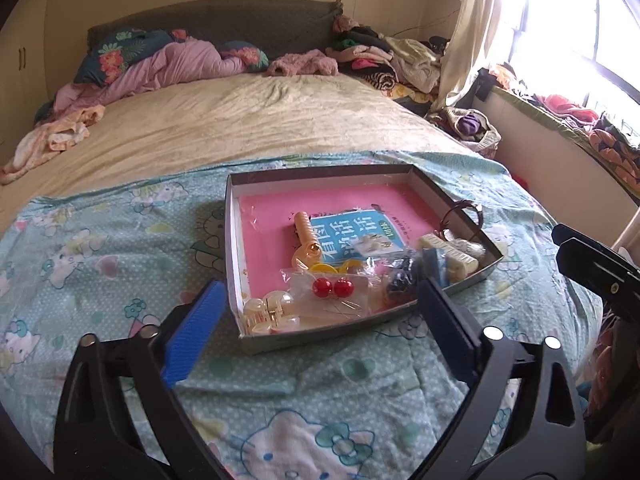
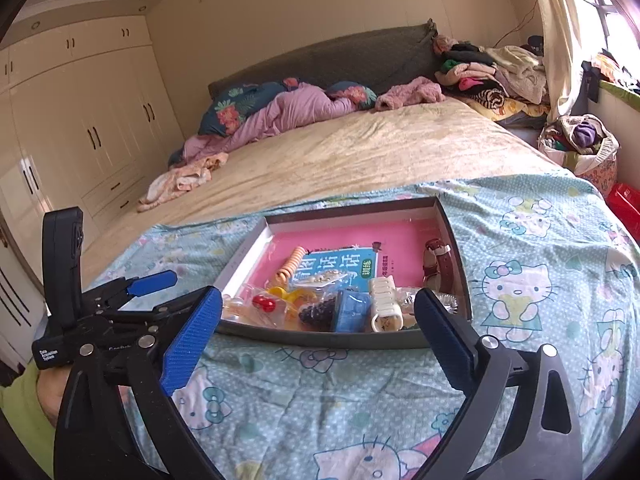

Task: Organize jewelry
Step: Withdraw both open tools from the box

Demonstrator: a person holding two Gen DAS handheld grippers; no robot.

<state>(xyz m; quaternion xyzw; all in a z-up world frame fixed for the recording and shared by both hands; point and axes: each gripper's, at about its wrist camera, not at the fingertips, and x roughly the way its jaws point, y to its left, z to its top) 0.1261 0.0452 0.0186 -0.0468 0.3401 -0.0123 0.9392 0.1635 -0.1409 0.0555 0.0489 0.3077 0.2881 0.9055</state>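
A shallow grey box (image 1: pixel 234 240) (image 2: pixel 244 256) with a pink book inside sits on the Hello Kitty quilt. It holds red ball earrings in a clear bag (image 1: pixel 333 288) (image 2: pixel 263 302), a pearly hair clip (image 1: pixel 266 312), an orange spiral tie (image 1: pixel 307 236) (image 2: pixel 291 266), a white hair claw (image 2: pixel 385 307) (image 1: pixel 452 254), a blue packet (image 2: pixel 352 311), dark beads (image 2: pixel 318 312) and a brown-strap watch (image 2: pixel 439 264). My left gripper (image 1: pixel 320 320) is open and empty just before the box. My right gripper (image 2: pixel 318 332) is open and empty at the box's near edge.
The quilt (image 1: pixel 100 248) covers the near end of a bed with a beige sheet (image 1: pixel 240 120). Piled clothes (image 1: pixel 380 56) lie at the headboard. A wardrobe (image 2: pixel 80 128) stands left. The left gripper also shows in the right wrist view (image 2: pixel 152 284).
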